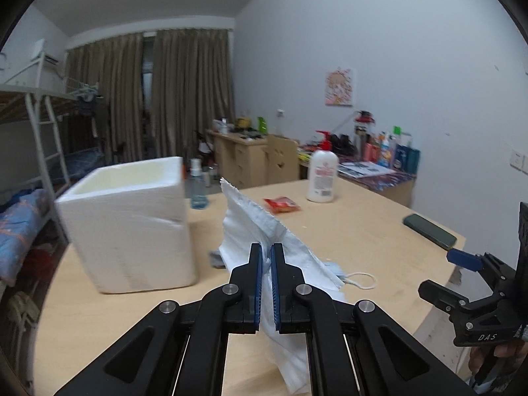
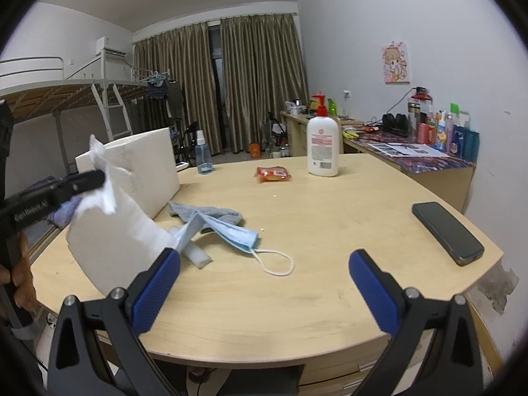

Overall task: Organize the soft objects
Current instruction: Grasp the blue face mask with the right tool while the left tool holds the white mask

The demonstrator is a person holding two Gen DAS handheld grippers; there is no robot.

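Now, in the left wrist view, the left tool (image 1: 266,247) is sitting low in the centre of the frame, its two blue-lined jaws pressed together on a white plastic bag (image 1: 260,224) that is sticking up between them and trailing down toward the bottom edge. To do this step well, the grip is probably best kept firm while the bag is carried over the rim of the white foam box (image 1: 128,217) at centre left, high enough that the hanging end is clearing the wall. The box is open at the top; what can be seen of its inside is looking empty, though the bottom is hidden.

Turning to the right wrist view, the right tool (image 2: 264,264) is hanging at the bottom of the frame with its jaws wide apart and nothing between them. The bag is hanging at centre left, off the desk (image 2: 330,231). A blue face mask (image 2: 227,231) and a grey cloth (image 2: 214,213) are lying on the desk just beside the box, still to be put away.
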